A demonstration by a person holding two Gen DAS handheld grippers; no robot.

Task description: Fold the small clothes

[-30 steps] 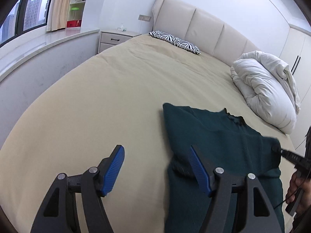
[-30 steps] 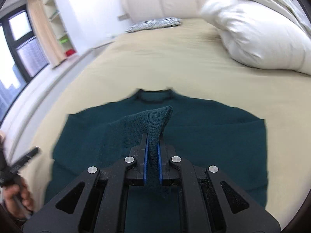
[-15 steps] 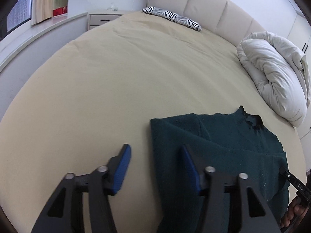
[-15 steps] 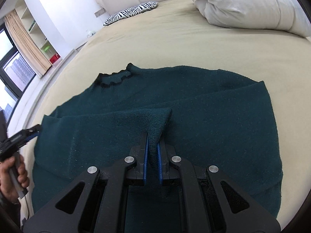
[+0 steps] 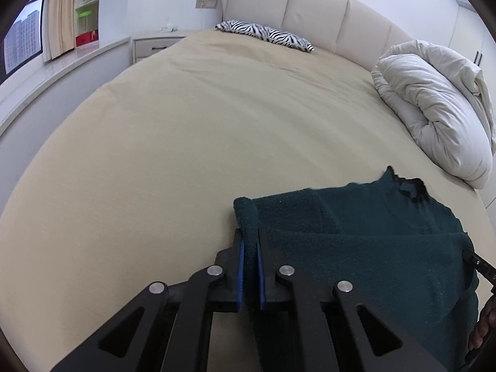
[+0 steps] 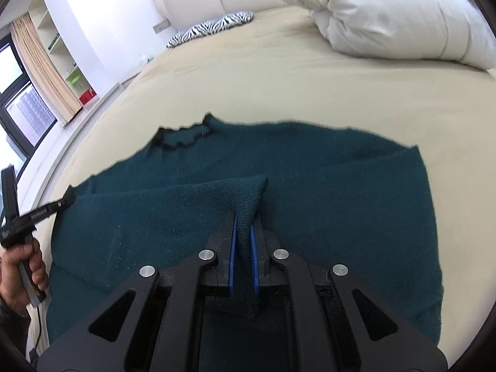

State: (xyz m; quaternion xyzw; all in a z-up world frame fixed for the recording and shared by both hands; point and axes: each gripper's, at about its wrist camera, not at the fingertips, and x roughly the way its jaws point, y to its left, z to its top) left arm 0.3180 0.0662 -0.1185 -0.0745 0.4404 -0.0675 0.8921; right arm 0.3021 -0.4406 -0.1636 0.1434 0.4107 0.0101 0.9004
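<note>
A dark teal knit sweater [image 6: 310, 186] lies flat on the beige bed, its black-trimmed neck [image 6: 183, 138] toward the headboard. My right gripper [image 6: 243, 226] is shut on a raised fold of the sweater near its middle. My left gripper [image 5: 249, 241] is shut on the sweater's folded left edge [image 5: 246, 214]. The sweater also shows in the left wrist view [image 5: 372, 241]. The left gripper's tip appears at the far left of the right wrist view [image 6: 65, 200], touching the sweater's edge.
The beige bed sheet [image 5: 186, 142] stretches far and left. A rolled white duvet [image 5: 434, 111] lies at the right, close to the sweater's neck. A zebra pillow [image 5: 266, 35] rests by the headboard. A white ledge [image 5: 46, 71] runs along the left.
My left gripper moved in and closed on the sweater's left edge; it was open earlier. My right gripper stays shut on the raised fold.
</note>
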